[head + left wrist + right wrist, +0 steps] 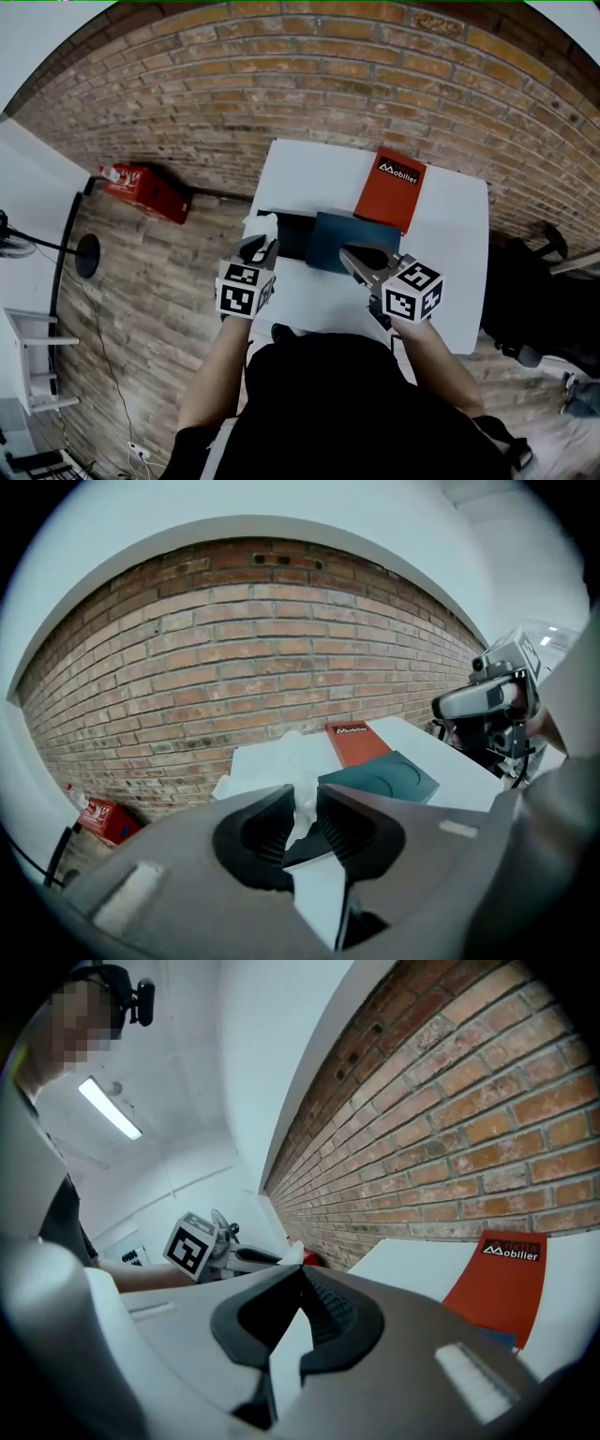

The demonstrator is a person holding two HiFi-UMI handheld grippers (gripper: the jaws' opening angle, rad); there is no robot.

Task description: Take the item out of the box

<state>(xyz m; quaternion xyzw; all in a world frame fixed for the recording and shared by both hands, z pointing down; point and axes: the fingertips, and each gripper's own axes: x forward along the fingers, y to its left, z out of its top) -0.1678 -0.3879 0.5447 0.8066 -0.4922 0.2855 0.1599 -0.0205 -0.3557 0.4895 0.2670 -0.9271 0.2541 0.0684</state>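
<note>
The white crumpled piece (298, 769) is pinched between the jaws of my left gripper (305, 803). The ribbed pads press on it from both sides and it sticks up past their tips. I cannot tell whether it is paper or plastic. From my head view, the left gripper (265, 246) holds it at the table's left edge, just beside the dark opening of the box (292, 234). From the right gripper view it hangs in the air in front of the brick wall.

A flat blue-green panel (339, 241) with a round embossed mark lies against the right side of the box opening. Beyond it, towards the wall, lies an orange-red lid (392, 190) with white print. All of these rest on the white table (450, 234).

My right gripper (351, 257) hovers over the near edge of the blue-green panel. Its jaws are closed together with nothing between them, as its own view shows (302, 1274).

Down on the wooden floor (159, 281), left of the table and against the brick wall (309, 75), sits a red case (148, 191).
</note>
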